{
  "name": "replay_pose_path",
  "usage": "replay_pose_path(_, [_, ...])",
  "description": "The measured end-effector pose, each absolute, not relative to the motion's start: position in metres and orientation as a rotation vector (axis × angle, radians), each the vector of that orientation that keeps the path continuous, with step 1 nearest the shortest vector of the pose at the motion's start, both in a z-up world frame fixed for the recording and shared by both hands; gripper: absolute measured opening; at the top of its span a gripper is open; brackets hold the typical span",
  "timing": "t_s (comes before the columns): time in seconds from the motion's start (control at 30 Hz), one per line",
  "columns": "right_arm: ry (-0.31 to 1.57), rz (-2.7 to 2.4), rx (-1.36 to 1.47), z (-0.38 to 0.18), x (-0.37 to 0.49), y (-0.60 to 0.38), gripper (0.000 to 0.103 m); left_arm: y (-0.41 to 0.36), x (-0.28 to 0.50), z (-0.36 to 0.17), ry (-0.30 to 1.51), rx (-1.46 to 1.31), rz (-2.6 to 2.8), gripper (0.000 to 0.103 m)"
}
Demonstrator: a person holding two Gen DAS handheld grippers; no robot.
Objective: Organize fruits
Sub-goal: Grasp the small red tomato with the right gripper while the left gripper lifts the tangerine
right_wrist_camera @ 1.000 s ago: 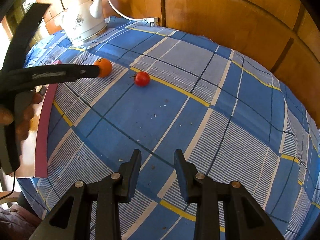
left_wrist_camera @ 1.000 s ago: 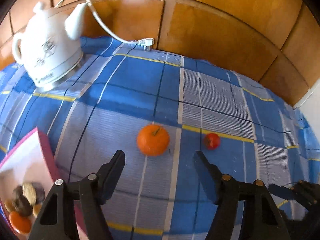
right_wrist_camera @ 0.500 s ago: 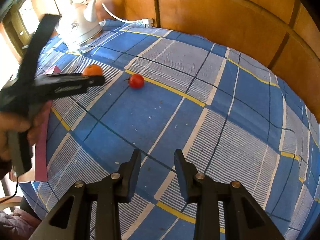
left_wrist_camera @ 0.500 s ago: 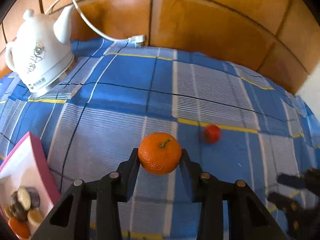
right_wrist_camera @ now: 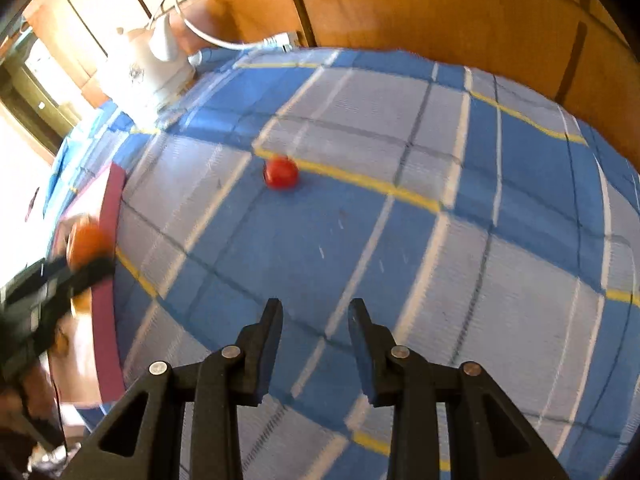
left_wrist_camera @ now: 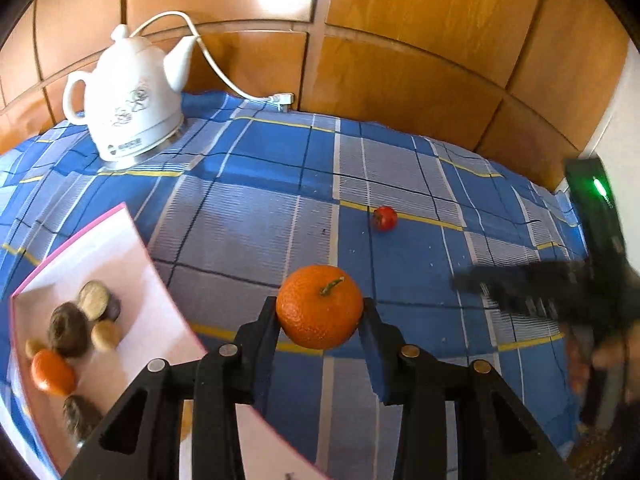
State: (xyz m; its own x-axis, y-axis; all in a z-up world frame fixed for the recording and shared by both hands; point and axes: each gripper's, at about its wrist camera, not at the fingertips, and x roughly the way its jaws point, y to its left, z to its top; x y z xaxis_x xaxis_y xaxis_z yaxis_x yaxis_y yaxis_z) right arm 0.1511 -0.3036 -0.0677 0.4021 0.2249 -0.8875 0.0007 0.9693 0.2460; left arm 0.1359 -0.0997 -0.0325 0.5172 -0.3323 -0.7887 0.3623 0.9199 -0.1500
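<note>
My left gripper (left_wrist_camera: 319,309) is shut on an orange mandarin (left_wrist_camera: 316,296) and holds it above the blue checked cloth, just right of the pink tray (left_wrist_camera: 132,264). In the right wrist view the same mandarin (right_wrist_camera: 86,240) shows blurred over the tray's rim (right_wrist_camera: 108,280). A small red fruit (left_wrist_camera: 385,218) lies on the cloth further back. My right gripper (right_wrist_camera: 316,316) stands slightly open with nothing between its fingers. The red fruit (right_wrist_camera: 281,173) lies ahead of it and a little to the left. In the left wrist view the right gripper (left_wrist_camera: 520,284) is a dark blur at the right edge.
The tray holds several fruits, among them a small orange one (left_wrist_camera: 53,372) and brown ones (left_wrist_camera: 68,328). A white kettle (left_wrist_camera: 128,100) with a cord and plug (left_wrist_camera: 282,100) stands at the back left. Wooden panels (left_wrist_camera: 400,80) close off the far side of the table.
My left gripper closed on the mandarin, lifted it off the cloth and carried it left towards the tray. The right gripper drew nearer the red fruit and rolled a little.
</note>
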Motion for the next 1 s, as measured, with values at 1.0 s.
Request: replay_pose_path(1.0, [1.246,0.189,0.013,-0.083,0.118,-0.268,0.028,-0.046,0.092,-0.013,0.895,-0.022,-0.363,0.039])
